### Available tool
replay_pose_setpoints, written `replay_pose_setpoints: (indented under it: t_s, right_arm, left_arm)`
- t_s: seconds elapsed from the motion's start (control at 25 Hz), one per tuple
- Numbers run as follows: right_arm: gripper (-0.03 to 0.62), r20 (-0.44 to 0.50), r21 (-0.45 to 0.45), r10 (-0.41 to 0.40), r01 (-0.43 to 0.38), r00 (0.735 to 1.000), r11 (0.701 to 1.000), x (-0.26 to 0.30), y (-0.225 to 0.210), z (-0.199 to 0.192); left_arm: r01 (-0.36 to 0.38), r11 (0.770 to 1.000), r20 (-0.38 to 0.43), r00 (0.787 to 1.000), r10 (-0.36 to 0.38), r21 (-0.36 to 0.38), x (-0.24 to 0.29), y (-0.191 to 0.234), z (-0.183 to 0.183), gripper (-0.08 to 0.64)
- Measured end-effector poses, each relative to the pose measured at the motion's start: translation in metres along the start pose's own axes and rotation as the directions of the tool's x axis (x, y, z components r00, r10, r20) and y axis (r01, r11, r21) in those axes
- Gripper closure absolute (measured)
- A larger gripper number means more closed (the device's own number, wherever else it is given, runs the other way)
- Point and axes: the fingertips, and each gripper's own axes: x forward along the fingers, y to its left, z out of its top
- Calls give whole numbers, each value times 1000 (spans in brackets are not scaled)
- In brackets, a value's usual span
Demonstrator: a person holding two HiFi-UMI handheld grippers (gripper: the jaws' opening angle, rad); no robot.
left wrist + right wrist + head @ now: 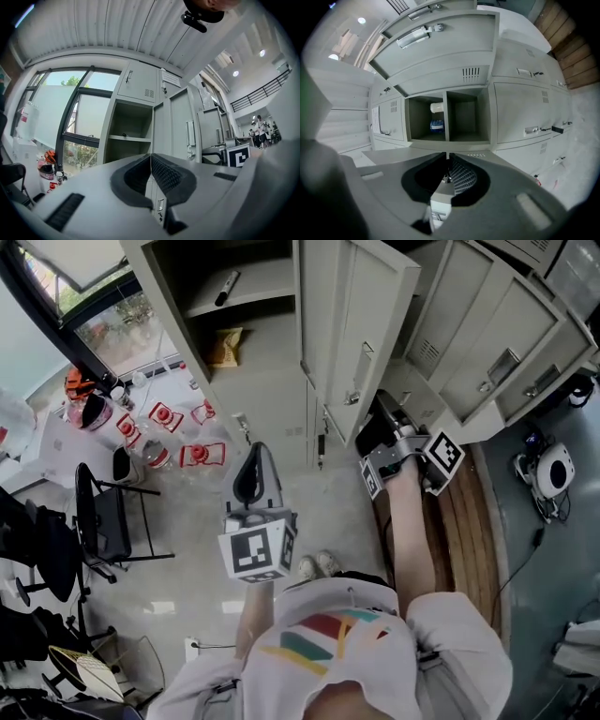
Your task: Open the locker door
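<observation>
In the head view the grey locker door [361, 324] stands swung open, its handle [362, 365] on the outer face. The open compartment behind it holds a shelf [246, 285], a black object [228, 287] and a yellow bag [225, 346]. My right gripper [385, 407] is just below and right of the door's lower edge, jaws shut with nothing held, apart from the handle. My left gripper [255, 452] hangs in front of the lockers, shut and empty. The tips of my left gripper [151, 157] meet, and so do those of my right gripper [449, 158]. The open door [440, 47] fills the top of the right gripper view.
Closed lockers [487, 343] run along the right. A black chair [103, 512] and red-and-white containers [178, 442] stand on the floor at left. Wooden boards [464, 512] lie under my right arm. Two open compartments [466, 117] show, one with a blue item [436, 123].
</observation>
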Motion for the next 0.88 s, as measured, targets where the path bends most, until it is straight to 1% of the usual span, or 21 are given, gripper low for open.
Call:
replay_pose_setpoints:
  t_s: [0.2, 0.28, 0.44, 0.72, 0.8, 0.88]
  right_arm:
    - [569, 31, -12, -3, 3, 1000, 1000, 2, -2, 24]
    - [569, 27, -17, -7, 8, 1000, 1000, 4, -3, 31]
    - [569, 2, -1, -4, 4, 1000, 1000, 6, -6, 33]
    - [569, -2, 0, -4, 4, 1000, 1000, 7, -5, 34]
    - [569, -4, -12, -5, 5, 1000, 1000, 7, -4, 34]
    - [569, -1, -45, -14, 14, 1000, 999, 7, -3, 34]
  left_arm:
    - [-3, 1000, -6, 1000, 3, 7, 6, -2, -2, 545]
    - [0, 1000, -7, 1000, 0, 8, 9, -3, -3, 545]
    - [6, 1000, -14, 1000, -6, 7, 14, -6, -6, 545]
    - [15, 1000, -21, 1000, -15, 7, 16, -11, -8, 545]
    - [10, 1000, -26, 1000, -10, 9, 17, -10, -8, 545]
    - [6, 1000, -29, 1000, -6, 13, 17, -9, -8, 545]
